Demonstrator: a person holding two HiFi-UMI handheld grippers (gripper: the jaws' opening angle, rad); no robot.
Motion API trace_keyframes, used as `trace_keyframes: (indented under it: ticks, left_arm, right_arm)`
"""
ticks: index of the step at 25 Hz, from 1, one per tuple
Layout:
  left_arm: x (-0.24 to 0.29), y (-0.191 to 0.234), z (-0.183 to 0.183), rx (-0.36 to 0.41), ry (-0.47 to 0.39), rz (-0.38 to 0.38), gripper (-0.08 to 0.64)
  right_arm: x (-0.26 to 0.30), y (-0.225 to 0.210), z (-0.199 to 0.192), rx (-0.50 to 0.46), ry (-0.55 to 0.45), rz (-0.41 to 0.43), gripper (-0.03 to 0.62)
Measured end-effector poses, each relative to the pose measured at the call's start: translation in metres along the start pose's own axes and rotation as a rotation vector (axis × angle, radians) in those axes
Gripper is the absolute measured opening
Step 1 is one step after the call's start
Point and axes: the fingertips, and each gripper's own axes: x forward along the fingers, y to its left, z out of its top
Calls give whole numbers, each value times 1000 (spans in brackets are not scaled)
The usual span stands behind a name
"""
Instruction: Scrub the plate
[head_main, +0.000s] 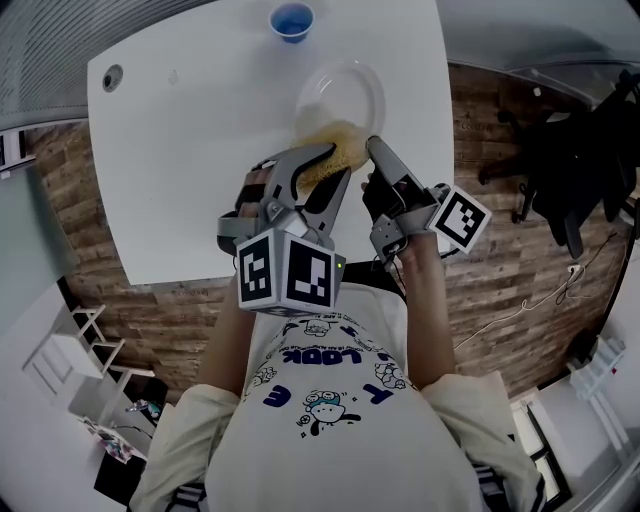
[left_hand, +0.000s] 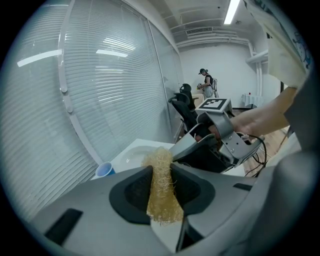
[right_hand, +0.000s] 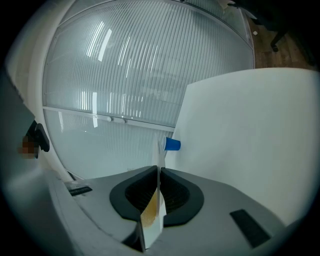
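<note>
A clear round plate (head_main: 342, 92) sits over the far right part of the white table (head_main: 190, 150). My right gripper (head_main: 373, 146) is shut on its near rim; in the right gripper view the plate (right_hand: 159, 159) shows edge-on as a thin sheet between the closed jaws (right_hand: 158, 176). My left gripper (head_main: 337, 162) is shut on a yellow fibrous scrubber (head_main: 336, 150), whose tip lies at the plate's near edge. In the left gripper view the scrubber (left_hand: 161, 186) stands pinched between the jaws, with the plate (left_hand: 136, 152) behind it and the right gripper (left_hand: 215, 136) close on the right.
A blue cup (head_main: 292, 20) stands at the table's far edge beyond the plate, and shows as the cup (right_hand: 172, 144) in the right gripper view. A small round hole (head_main: 112, 73) marks the table's far left corner. Office chairs (head_main: 570, 170) stand on the wooden floor to the right.
</note>
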Motion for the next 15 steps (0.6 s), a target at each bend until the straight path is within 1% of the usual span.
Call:
trace_keyframes:
  ticks: [6, 11, 15]
  left_arm:
    - [-2, -11, 0, -32, -6, -43, 127]
    - [-7, -21, 5, -112, -47, -96, 127]
    - [-7, -21, 10, -177, -83, -122, 127]
  right_arm:
    - [-2, -4, 0, 6, -8, -15, 12]
    - [-3, -3, 1, 6, -13, -10, 12]
    - [-2, -6, 0, -20, -5, -25, 12]
